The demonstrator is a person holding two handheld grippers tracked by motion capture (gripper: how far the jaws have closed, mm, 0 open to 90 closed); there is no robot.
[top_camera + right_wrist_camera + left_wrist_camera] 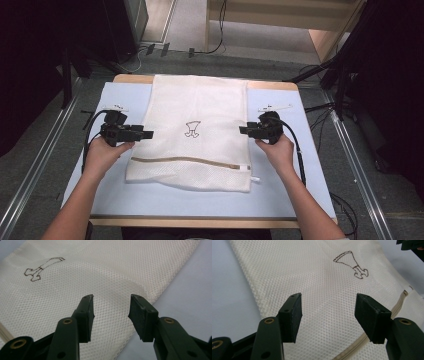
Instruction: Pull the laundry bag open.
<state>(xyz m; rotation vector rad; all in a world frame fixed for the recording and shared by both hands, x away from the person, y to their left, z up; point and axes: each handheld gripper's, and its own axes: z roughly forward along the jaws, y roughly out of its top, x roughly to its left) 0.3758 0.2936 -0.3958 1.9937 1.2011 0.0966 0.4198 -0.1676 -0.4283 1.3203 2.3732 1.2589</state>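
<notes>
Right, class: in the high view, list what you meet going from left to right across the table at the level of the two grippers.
Left gripper → white mesh laundry bag with its small printed emblem → right gripper, all on the pale blue table cover.

- My high view looks forward and down from above my side of the table (310,185), taking in both forearms.
- My left gripper view rides close over the mesh bag (312,277), facing across it.
- My right gripper view looks in from the opposite edge; both share the bag's drawn emblem (42,268).
</notes>
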